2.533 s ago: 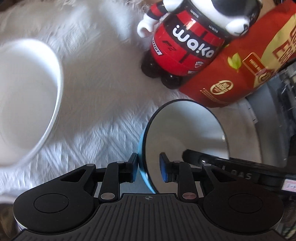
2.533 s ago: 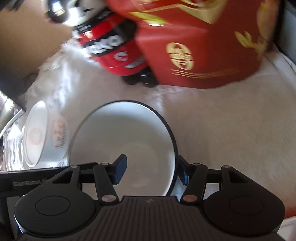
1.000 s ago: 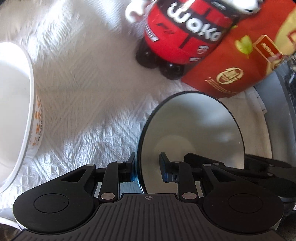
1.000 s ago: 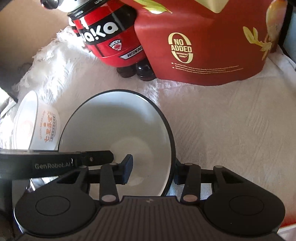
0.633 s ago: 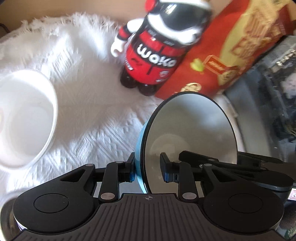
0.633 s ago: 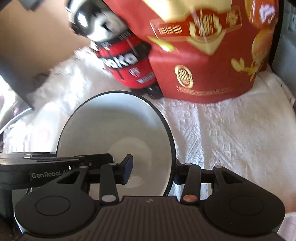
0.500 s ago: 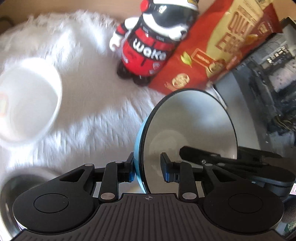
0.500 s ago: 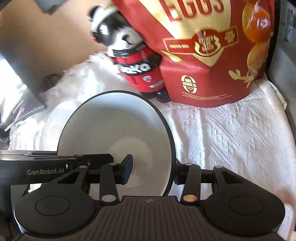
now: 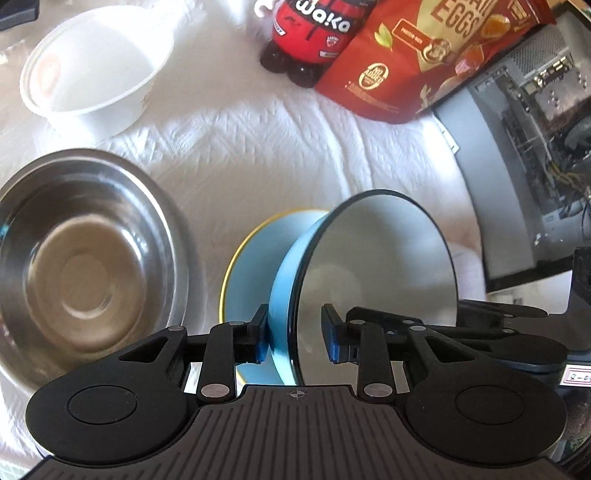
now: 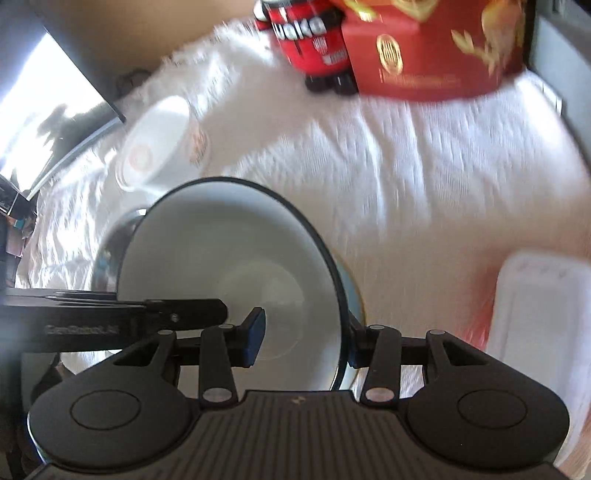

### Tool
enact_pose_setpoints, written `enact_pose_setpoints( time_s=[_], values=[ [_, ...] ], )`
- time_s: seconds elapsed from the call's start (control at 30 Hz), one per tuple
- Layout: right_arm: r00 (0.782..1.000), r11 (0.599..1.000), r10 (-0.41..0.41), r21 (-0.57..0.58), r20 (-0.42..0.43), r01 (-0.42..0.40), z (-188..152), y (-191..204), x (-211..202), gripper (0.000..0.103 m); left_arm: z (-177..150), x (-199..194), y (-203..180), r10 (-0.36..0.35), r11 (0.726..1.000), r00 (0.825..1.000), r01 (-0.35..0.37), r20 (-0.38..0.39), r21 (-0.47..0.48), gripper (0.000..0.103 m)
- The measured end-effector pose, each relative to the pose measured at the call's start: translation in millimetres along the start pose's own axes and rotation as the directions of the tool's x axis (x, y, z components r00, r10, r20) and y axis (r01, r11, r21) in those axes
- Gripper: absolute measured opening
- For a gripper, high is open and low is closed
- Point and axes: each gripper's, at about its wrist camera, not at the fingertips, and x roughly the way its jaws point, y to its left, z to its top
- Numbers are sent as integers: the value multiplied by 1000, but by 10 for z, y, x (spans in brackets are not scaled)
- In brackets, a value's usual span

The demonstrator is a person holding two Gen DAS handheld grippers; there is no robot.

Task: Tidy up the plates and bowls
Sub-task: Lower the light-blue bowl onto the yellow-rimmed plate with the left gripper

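Both grippers hold one blue bowl with a white inside (image 9: 373, 266), lifted above the white cloth. My left gripper (image 9: 295, 336) is shut on its near rim. My right gripper (image 10: 306, 339) is shut on the opposite rim of the blue bowl (image 10: 236, 291). Below it lies a light blue plate with a yellow edge (image 9: 255, 251). A steel bowl (image 9: 81, 266) stands to the left. A white bowl with orange print (image 9: 96, 70) stands at the far left, also in the right wrist view (image 10: 159, 144).
A red and black toy figure (image 9: 314, 33) and a red egg snack bag (image 9: 436, 55) stand at the back. A grey computer case (image 9: 524, 155) is at the right. A white tray (image 10: 543, 332) lies at the right in the right wrist view.
Both grippers have lifted the blue bowl and drawn it back toward the near side. The steel bowl and the light blue plate have come into view beneath.
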Motion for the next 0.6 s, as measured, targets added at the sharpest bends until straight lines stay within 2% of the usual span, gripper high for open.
enact_pose_setpoints(
  time_s=[0.2,0.43,0.6],
  values=[
    [1000,1000,3,-14,-6,-3,-128,23,107,44,-130,-36,123,26,999,1000,-26,4,-35,29],
    [999,999,-42,-33,18,42,-129,103,134,44,-194,-164,202,12,999,999,-10,36,-49,26],
    [999,999,-45,-23,20,45,-121,92,113,44,-196,-237,270,-2,998,999,5,46,-59,24]
  ],
)
